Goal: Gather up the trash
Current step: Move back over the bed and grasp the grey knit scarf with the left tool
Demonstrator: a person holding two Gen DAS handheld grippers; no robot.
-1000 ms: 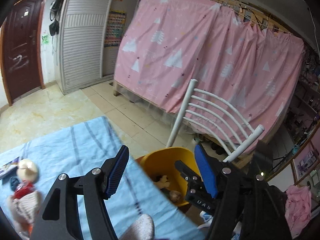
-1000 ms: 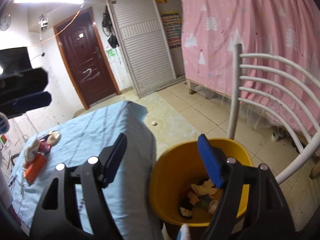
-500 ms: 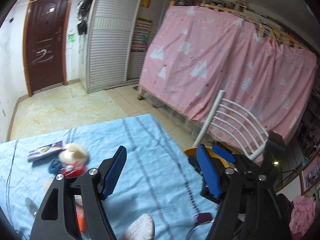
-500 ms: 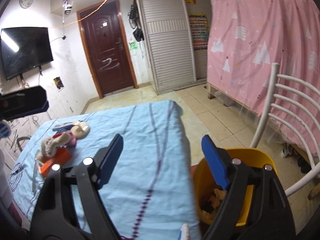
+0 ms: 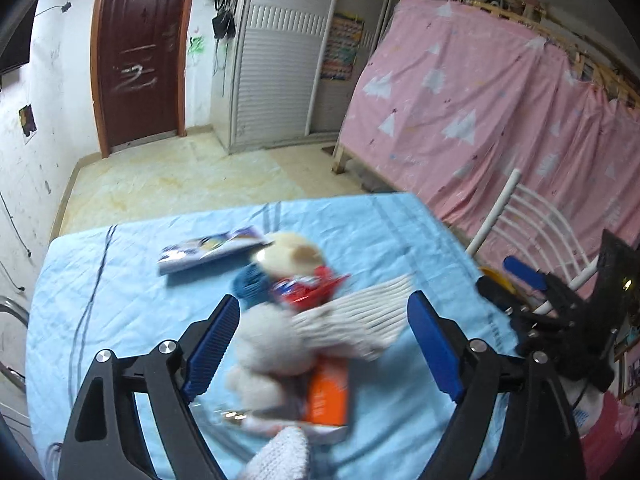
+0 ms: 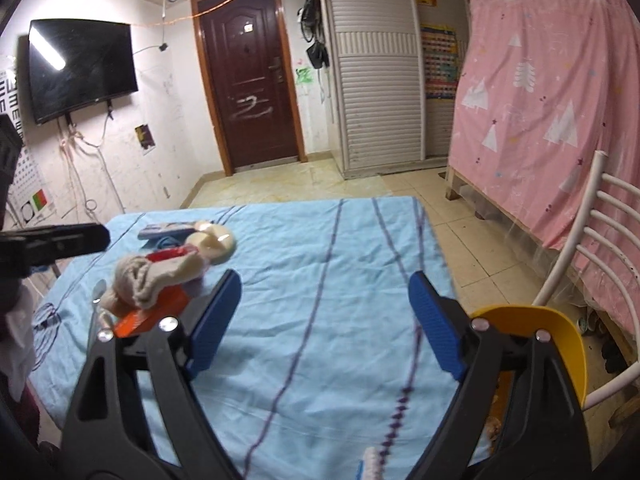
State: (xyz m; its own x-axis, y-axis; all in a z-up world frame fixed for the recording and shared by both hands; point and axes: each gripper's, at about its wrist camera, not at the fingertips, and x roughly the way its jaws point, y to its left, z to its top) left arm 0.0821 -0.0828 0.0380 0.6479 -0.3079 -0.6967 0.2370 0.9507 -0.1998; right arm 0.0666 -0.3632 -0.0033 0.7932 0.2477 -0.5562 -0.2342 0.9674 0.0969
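We see open blue tablecloth [image 6: 320, 280] across the table's middle and right. A clutter pile [image 5: 296, 320] crowds the left side. On the right, a yellow bin [image 6: 560, 332] and white chair [image 6: 600, 240] block the table's edge.

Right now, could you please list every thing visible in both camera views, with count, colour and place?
blue striped cloth: one, covering table
pile of trash: one heap, mixed colours, on cloth, between left fingers
flat blue-white packet: one, beyond pile
round yellow bin: one, beside table edge
white metal chair: one, near bin
pink curtain: one, right
dark door: one, far wall
black television: one, wall
left gripper: open
right gripper: open
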